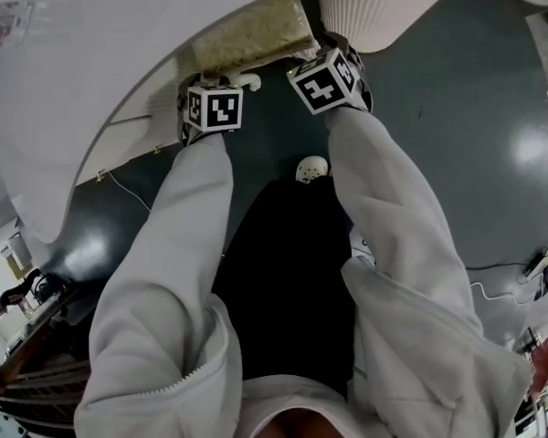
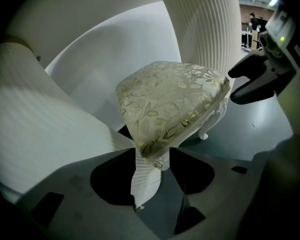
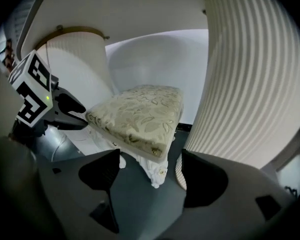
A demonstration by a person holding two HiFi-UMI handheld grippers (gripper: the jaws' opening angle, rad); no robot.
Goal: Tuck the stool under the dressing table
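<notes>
The stool (image 1: pixel 256 30) has a cream leaf-patterned cushion (image 2: pixel 172 101) and white carved legs. It stands under the white dressing table (image 1: pixel 91 71), between the table's two ribbed pedestals (image 3: pixel 255 79). One cushion corner fills the gap of my left gripper (image 2: pixel 154 159), which is shut on it. My right gripper (image 3: pixel 152 176) is open: another stool corner and its leg (image 3: pixel 157 170) lie between the jaws with a gap on each side. Both marker cubes (image 1: pixel 215 109) show side by side in the head view.
The dark floor (image 1: pixel 457 108) runs under the table. A thin white cable (image 1: pixel 128 190) lies at the left and a small white round object (image 1: pixel 312 168) by the person's feet. The left pedestal (image 2: pixel 35 129) stands close beside my left gripper. Dark furniture (image 1: pixel 27 299) is at lower left.
</notes>
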